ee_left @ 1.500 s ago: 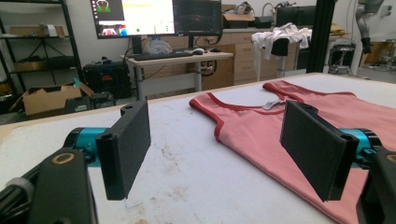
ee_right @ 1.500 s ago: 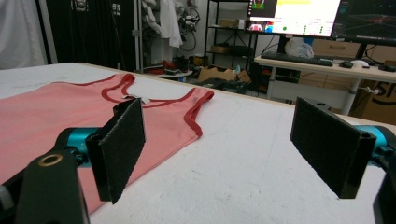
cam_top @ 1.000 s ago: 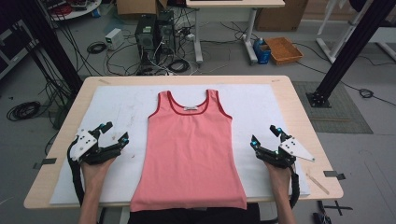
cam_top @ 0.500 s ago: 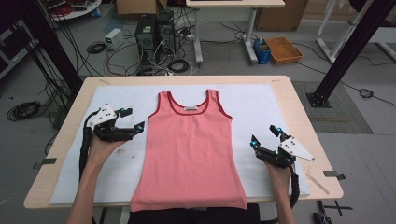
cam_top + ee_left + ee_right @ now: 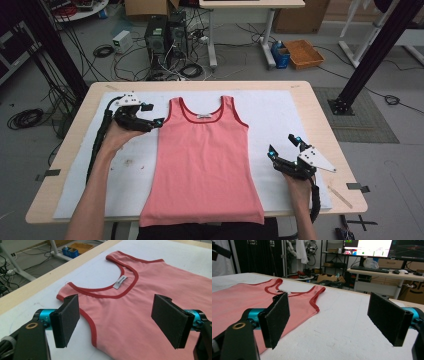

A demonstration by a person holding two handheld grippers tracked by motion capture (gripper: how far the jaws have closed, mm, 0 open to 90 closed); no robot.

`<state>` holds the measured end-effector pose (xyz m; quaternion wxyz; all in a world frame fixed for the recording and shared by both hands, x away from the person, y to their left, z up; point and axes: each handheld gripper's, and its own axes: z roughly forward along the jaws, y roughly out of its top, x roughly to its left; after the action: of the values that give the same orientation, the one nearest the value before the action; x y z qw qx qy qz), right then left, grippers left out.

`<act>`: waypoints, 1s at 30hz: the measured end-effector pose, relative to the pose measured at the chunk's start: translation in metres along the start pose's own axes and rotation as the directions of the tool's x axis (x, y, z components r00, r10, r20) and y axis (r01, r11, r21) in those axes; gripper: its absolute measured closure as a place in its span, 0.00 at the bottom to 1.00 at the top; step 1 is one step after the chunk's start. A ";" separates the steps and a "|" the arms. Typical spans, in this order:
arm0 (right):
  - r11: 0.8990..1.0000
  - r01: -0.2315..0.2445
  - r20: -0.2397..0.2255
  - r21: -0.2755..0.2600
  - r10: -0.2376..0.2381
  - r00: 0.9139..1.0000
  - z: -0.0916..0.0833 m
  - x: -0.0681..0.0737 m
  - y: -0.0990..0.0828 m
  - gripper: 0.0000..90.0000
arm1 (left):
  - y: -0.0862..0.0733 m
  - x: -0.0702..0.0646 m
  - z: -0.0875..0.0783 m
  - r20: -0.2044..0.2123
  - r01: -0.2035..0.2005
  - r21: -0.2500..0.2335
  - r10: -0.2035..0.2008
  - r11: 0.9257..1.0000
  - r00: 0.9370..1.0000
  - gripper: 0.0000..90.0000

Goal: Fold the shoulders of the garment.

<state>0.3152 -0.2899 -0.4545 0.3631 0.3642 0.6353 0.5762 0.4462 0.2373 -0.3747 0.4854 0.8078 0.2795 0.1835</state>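
Left gripper [image 5: 156, 114] wide open over pink tank top [image 5: 202, 165] left strap, right gripper [image 5: 285, 145] open, idle. Next: drop, pinch strap.

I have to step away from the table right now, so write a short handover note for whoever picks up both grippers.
Left gripper: open, at the tank top's left armhole, holding nothing.
Right gripper: open, on the white mat right of the top, apart from it.
Tank top: flat, face up, neckline toward the far edge, hem at the near table edge.
Done: top spread out; no fold visible.
Left: probably grip the left shoulder strap and start folding.
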 end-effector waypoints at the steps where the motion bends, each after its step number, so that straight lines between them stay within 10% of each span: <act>1: 1.000 0.001 -0.001 0.000 -0.001 1.000 0.000 0.000 0.000 0.20 | 0.003 0.002 0.002 0.002 0.004 0.008 -0.004 1.000 1.000 0.25; 18: 1.000 0.011 -0.006 0.010 -0.011 1.000 0.001 0.001 0.000 0.20 | 0.030 0.032 0.067 -0.034 0.063 0.073 -0.061 0.995 0.998 0.28; 30: 1.000 0.021 -0.002 0.016 -0.021 1.000 0.002 0.001 0.001 0.20 | 0.002 0.060 0.096 -0.104 0.180 0.096 -0.170 0.979 0.980 0.32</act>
<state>0.3160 -0.2879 -0.4540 0.3658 0.3600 0.6439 0.5674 0.5477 0.2091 -0.4157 0.4427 0.7949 0.3815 0.1633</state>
